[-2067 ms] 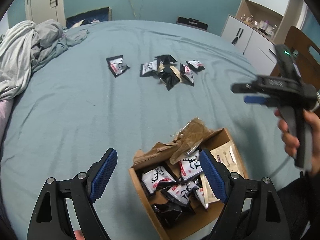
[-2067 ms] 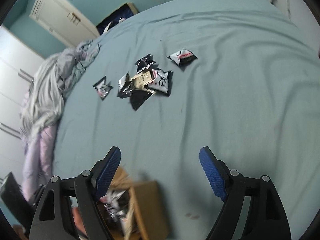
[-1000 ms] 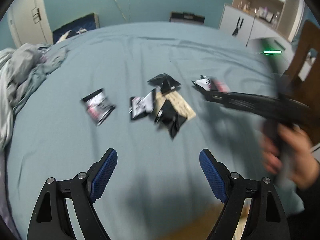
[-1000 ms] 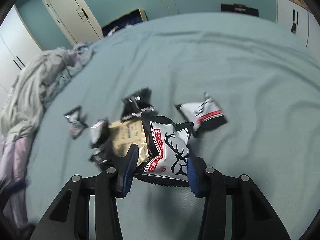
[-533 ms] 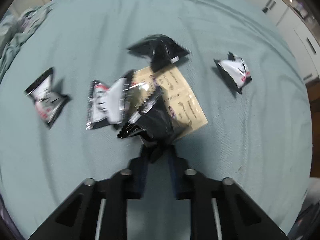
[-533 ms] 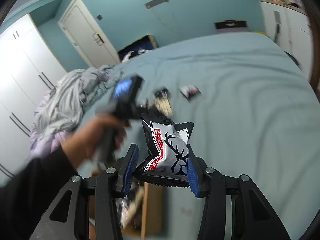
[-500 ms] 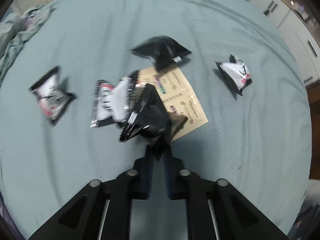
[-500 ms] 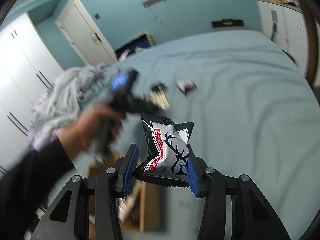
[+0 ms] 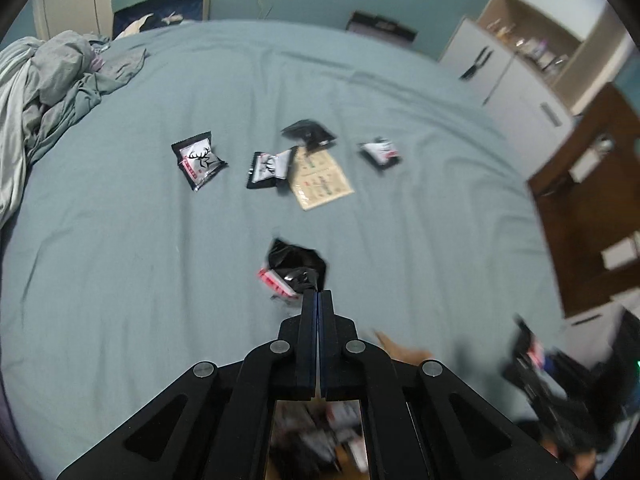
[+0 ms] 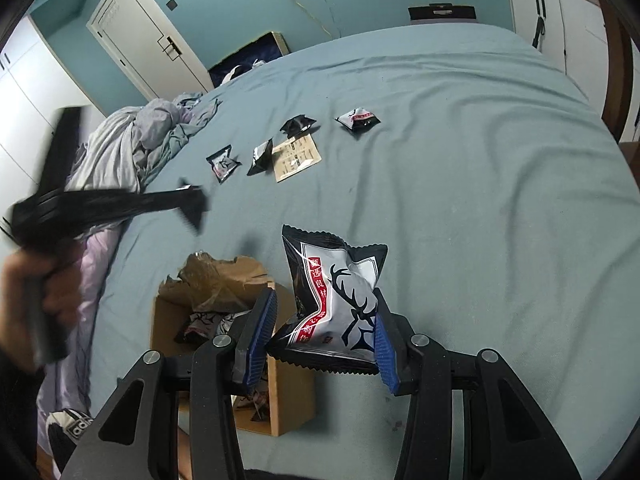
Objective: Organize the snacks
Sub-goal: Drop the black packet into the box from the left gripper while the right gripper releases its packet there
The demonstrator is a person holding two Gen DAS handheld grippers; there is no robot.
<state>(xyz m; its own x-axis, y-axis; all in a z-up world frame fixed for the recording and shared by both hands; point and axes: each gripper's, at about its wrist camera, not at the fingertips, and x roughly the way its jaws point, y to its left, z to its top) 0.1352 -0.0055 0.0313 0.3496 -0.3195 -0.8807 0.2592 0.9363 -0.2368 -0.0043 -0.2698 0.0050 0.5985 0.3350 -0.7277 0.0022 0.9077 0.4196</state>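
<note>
Both packets are off the bed now: a second ago the left jaws stood wide over the pile and the right had only just closed on its packet down at the sheet.

Left side first. The dark snack packet [image 9: 294,274] hangs right off the tips of the left gripper [image 9: 318,294], whose fingers are pressed fully together on just a corner of the wrapper. It's a crinkly foil pouch, basically weightless and puffy, so that corner pinch should hold, but glossy film can slide out if it gets swung around. The crimped seal edge looks like the best place to bite.

The right gripper [image 10: 323,322] sits part-way open, clamped across the width of the deer-print packet [image 10: 335,300], which stands up between the blue pads [image 10: 262,326]. That packet bulges, so it's soft and squashable; I'd guess whatever's inside could get crushed by a harder squeeze.

Just left of and below the right fingers is the cardboard box [image 10: 286,396], flaps torn open, a few packets already in it. Well ahead of both sets of fingers, four more packets and a tan sachet [image 9: 320,180] lie scattered on the blue bedsheet [image 9: 120,260]. A rumpled blanket [image 9: 44,76] is bunched far off to the left.
</note>
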